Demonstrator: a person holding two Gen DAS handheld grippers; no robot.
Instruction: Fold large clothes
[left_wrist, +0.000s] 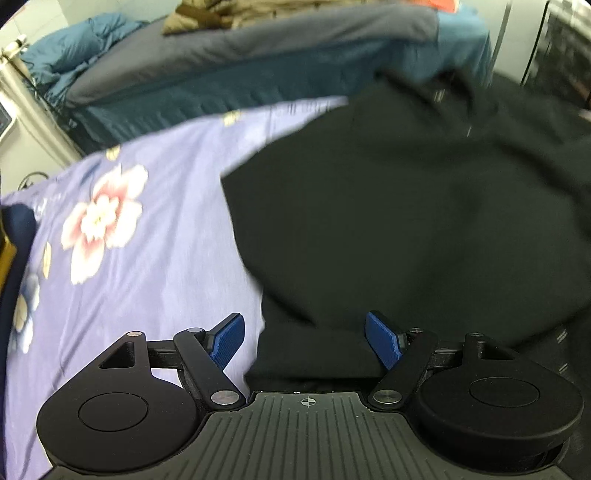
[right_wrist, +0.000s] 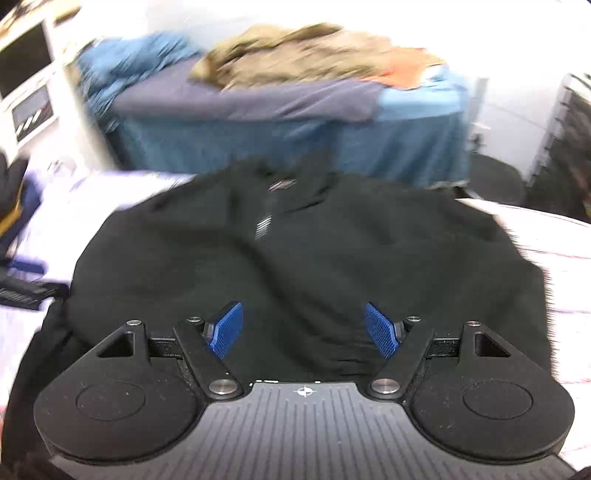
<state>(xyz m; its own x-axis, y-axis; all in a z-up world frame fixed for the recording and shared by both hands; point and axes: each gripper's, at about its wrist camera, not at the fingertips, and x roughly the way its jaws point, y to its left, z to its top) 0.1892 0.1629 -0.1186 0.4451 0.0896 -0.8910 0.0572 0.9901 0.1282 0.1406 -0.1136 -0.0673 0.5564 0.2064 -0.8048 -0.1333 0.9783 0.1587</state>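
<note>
Two views. Left wrist: left gripper (left_wrist: 304, 341) is tilting down over the black garment's (left_wrist: 406, 221) left edge, jaws spread, pinching nothing; garment is lying on the floral sheet (left_wrist: 147, 258). Right wrist: right gripper (right_wrist: 303, 330) is angling down above the garment's near hem, jaws spread, empty. Chest markings are blurring, unreadable.

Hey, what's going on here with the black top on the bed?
A person is folding clothes with a handheld gripper in each hand. A large black garment lies spread on a purple floral sheet. The left gripper is over the garment's left edge and the right gripper over its middle; both are open with nothing pinched between the blue pads. Another bed behind holds more piled clothes.
</note>
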